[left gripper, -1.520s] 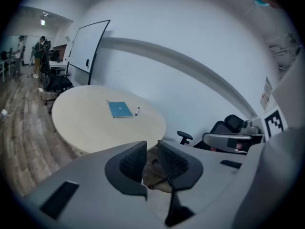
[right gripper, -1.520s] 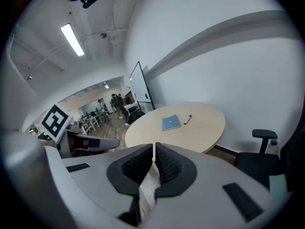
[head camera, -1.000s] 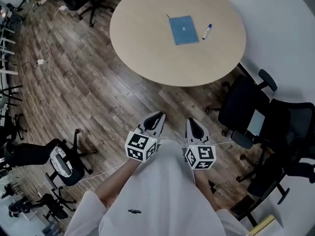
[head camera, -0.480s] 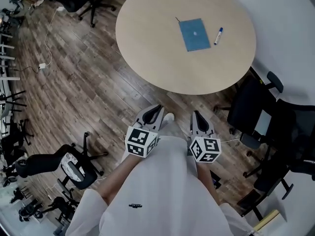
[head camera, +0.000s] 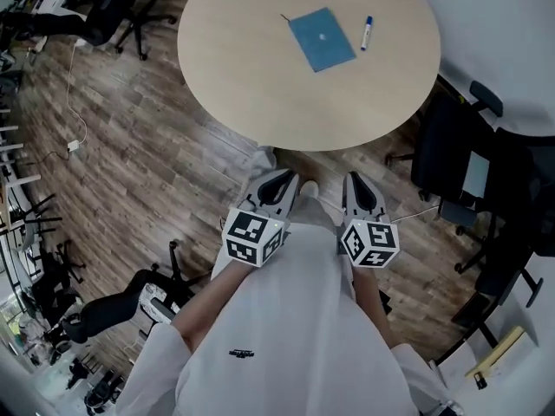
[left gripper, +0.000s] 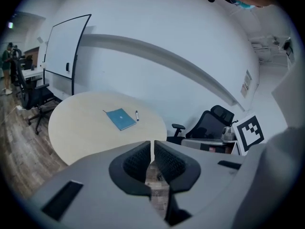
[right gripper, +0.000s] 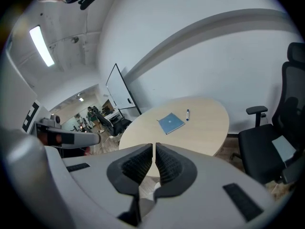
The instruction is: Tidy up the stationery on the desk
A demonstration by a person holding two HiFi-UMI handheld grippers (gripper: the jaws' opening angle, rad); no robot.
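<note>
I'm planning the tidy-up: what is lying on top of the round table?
On the table, a blue notebook and a marker lie side by side, apart. Anything under the notebook is hidden.

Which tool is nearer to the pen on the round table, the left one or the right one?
The right. The right tool is below the pen in the head view, almost in line with it; the left tool sits further left. Both hang short of the table.
</note>
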